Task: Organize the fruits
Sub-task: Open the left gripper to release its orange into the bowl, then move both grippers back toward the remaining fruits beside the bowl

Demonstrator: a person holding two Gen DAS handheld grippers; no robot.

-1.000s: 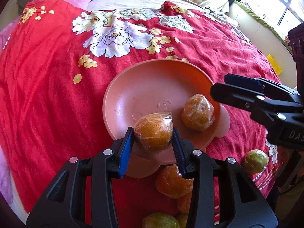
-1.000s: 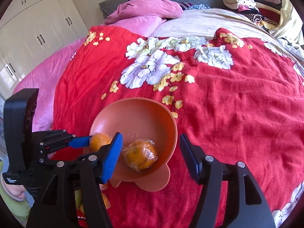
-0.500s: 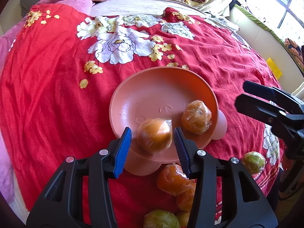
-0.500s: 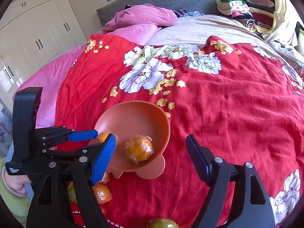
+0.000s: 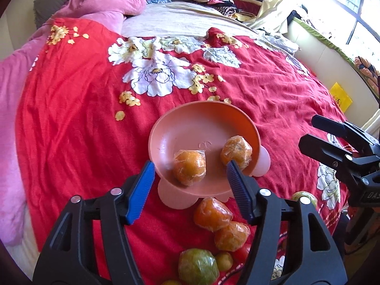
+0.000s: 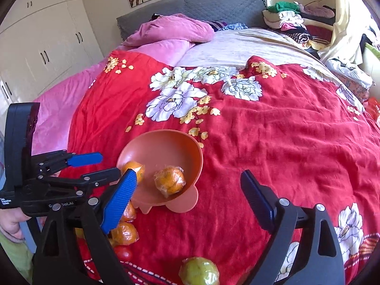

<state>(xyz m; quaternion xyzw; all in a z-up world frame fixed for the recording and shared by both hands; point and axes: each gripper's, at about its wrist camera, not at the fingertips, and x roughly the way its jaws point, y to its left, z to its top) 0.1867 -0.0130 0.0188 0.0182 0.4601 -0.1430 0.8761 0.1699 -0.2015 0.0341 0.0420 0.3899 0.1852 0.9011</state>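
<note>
Evidently the step in hand is a release: the left gripper stands with its blue pads apart and nothing pressed between them, and the wrapped orange it was carrying lies free in the pink bowl, near a second wrapped orange toward the bowl's right side. A second ago that fruit was clamped between the left pads at the near rim; the jaws have just been opening, the orange has settled onto the bowl floor, and the gripper has drawn back and up, so that more of the red floral bedspread shows.

The right gripper is also spread wide and empty. Its jaws have just been opening too, and it has pulled back from the bowl, which now looks smaller in its view.

Still out on the bedspread, just in front of the bowl, lie two more wrapped oranges, a wrapped green fruit, some small fruits beside it, and another green fruit near the right gripper.

My judgement is that the next move calls for either gripper to drop toward one of these loose fruits, straddle it and close gently, since the plastic wrap looks slippery and the soft bedding may let the fruit roll.
</note>
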